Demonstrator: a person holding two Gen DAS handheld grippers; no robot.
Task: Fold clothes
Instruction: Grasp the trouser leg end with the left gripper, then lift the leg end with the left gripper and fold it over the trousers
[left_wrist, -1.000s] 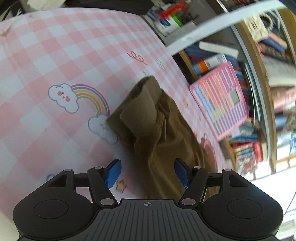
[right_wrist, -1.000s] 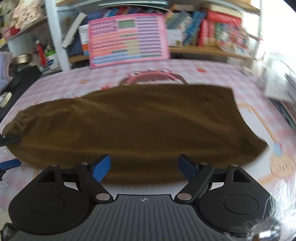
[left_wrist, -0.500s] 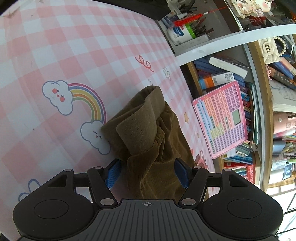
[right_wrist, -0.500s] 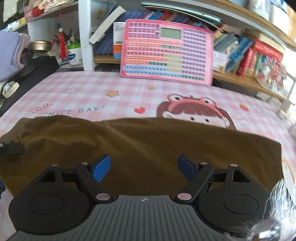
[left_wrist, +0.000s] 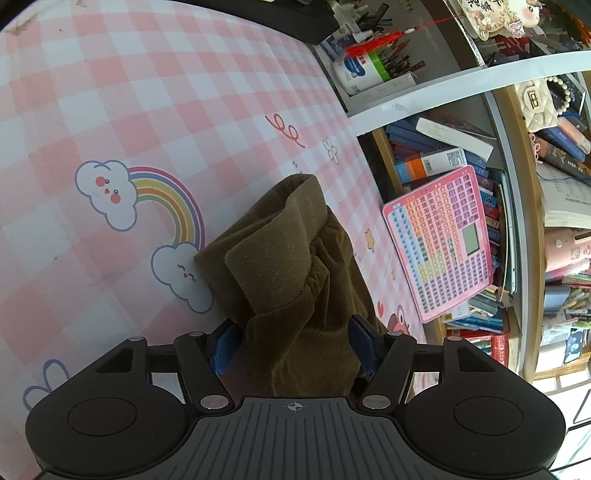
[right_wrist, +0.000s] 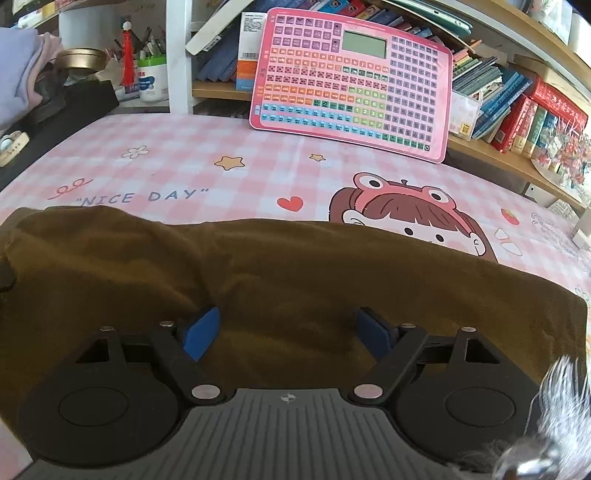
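My left claw sits wide open astride the brown garment's bunched end on the table, while only my right view shows it spread flat toward nine o'clock beneath the equally open right claw.

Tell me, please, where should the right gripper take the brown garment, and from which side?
Probably the near edge of the brown garment, coming in low from the near side. There the cloth lies flat and wide on the pink mat, and the open right gripper already has it between its fingers. The left gripper straddles the bunched, cuffed end.
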